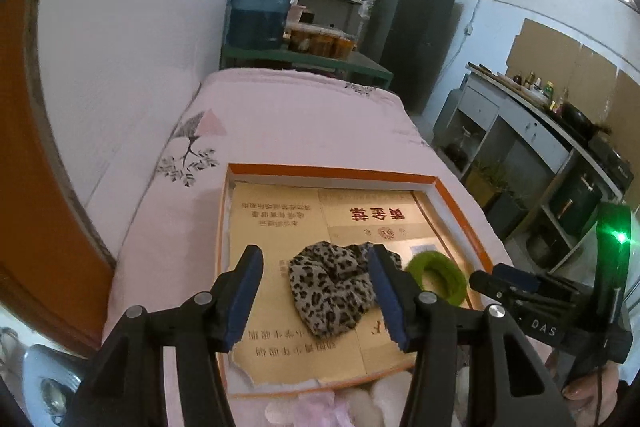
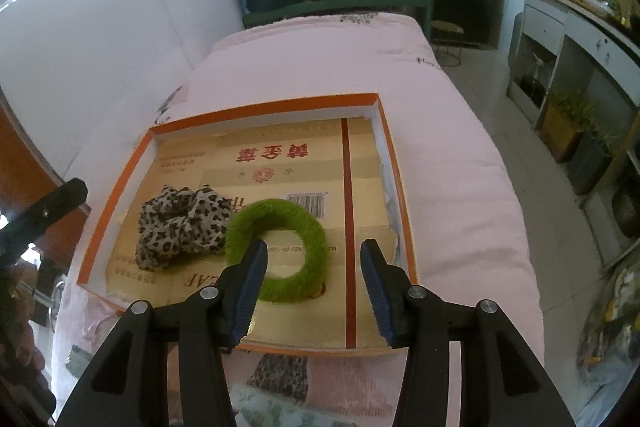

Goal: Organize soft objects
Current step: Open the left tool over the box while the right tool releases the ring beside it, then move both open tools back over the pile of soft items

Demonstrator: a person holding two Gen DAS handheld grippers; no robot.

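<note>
Left wrist view: left gripper (image 1: 316, 291) spread, empty; leopard-print scrunchie (image 1: 334, 287) lay in orange-rimmed box (image 1: 332, 173), between fingers, below them, untouched.

Right wrist view: right gripper (image 2: 316, 287) spread, empty; green fuzzy scrunchie (image 2: 278, 247) at 11 o'clock of fingertips, beside leopard one.

Judged: both deposited; next, fetch remaining soft items.

The leopard-print fabric scrunchie (image 2: 182, 223) looked like thin, smooth cloth, gathered in soft folds. The green fuzzy ring-shaped scrunchie (image 2: 280, 247) had a rough, woolly surface, like short plush. Both lay on a flat sheet of tan printed cardboard (image 2: 280, 163), matt and torn at one edge, inside a shallow orange-rimmed paper box (image 2: 260, 107) with white inner walls. The pink quilted cloth cover (image 2: 460, 147) under it was matt and soft. The black gripper arms seemed matt plastic, with shiny metal pins.
</note>
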